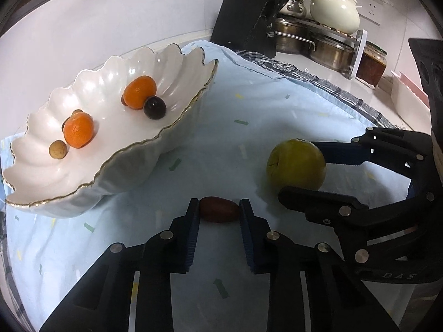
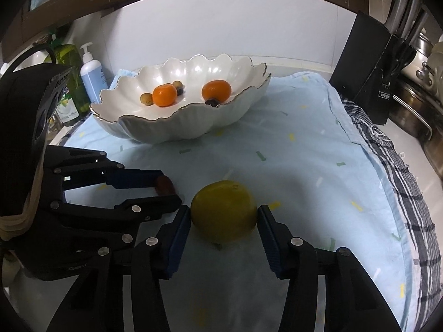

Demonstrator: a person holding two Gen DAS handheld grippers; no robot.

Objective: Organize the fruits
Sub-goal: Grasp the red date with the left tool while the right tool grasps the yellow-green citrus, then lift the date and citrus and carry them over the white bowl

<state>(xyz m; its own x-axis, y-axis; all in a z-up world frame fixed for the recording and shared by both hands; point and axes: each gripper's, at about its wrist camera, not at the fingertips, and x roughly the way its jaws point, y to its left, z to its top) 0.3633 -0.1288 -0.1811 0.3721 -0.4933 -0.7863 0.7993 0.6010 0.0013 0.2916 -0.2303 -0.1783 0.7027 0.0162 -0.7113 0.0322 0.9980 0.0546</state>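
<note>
Two grippers work side by side over a light blue cloth [image 2: 304, 166] spread on the counter. We see the left gripper [image 1: 219, 209] with its blue pads touching both ends of a small dark red fruit [image 1: 219, 213], pinching it where it lies on the cloth. Just to its right, the right gripper [image 2: 224, 215] has its pads against the two sides of a yellow-green fruit [image 2: 223, 210], gripping it as it rests on the cloth too. From the left wrist camera we see that same round fruit between the other gripper's fingers [image 1: 318, 193].

Beyond both fruits stands a white scalloped bowl [image 1: 180, 63] with a gold rim, partly on the cloth. Inside it we count two oranges: one [image 1: 139, 91] beside a dark round fruit [image 1: 155, 107] that touches it, the other [image 1: 78, 133] next to a small tan fruit [image 1: 58, 149].

Behind the cloth a black knife block [image 2: 368, 63] leans near steel pots [image 1: 326, 49]. On the far left of the right wrist view stand a blue pump bottle [image 2: 92, 74] and a green bottle [image 2: 70, 83].
</note>
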